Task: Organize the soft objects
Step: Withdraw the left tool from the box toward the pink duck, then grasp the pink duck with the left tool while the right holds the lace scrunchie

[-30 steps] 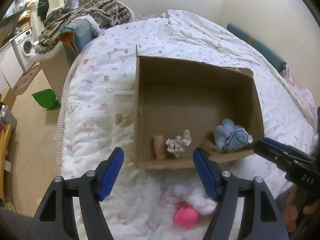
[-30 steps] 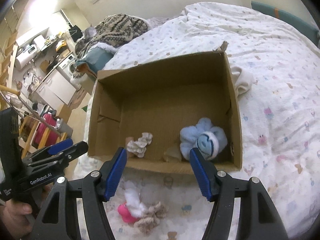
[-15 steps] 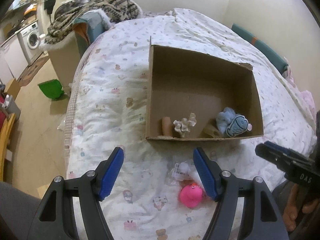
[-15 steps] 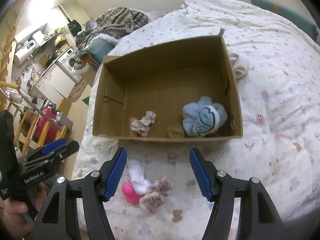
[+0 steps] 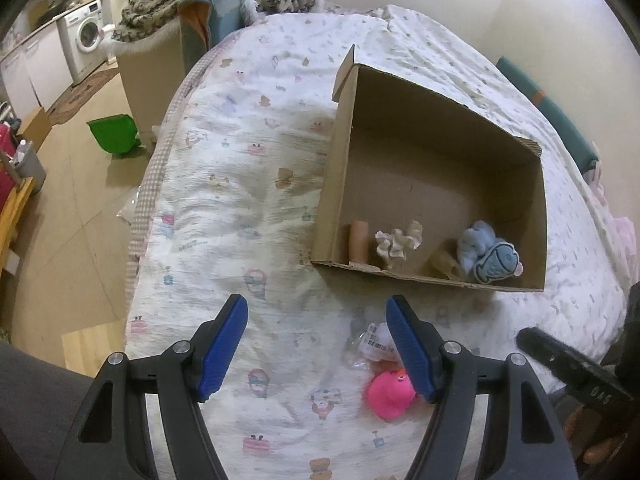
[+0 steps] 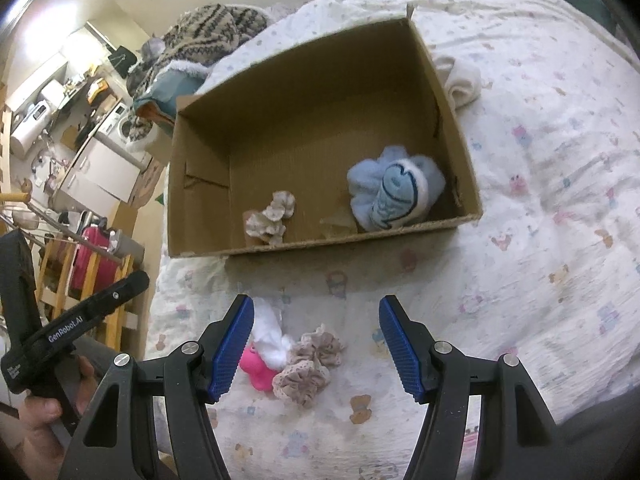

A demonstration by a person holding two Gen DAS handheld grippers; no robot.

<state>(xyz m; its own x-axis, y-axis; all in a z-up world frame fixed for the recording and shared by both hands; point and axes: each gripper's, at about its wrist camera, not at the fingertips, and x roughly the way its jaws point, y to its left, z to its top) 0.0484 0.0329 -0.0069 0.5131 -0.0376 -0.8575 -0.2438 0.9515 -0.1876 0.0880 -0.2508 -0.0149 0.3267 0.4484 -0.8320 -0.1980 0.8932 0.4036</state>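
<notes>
Left wrist view: left gripper (image 5: 316, 344) spread wide, empty, above the bed (image 5: 224, 216); pink toy (image 5: 390, 394) and white bag (image 5: 374, 344) near the bed's front edge; box (image 5: 330, 184) beyond.

Right wrist view: right gripper (image 6: 316, 344) wide, empty, over beige scrunchies (image 6: 308, 364); blue plush (image 6: 394, 192) in the box's near right corner.
</notes>
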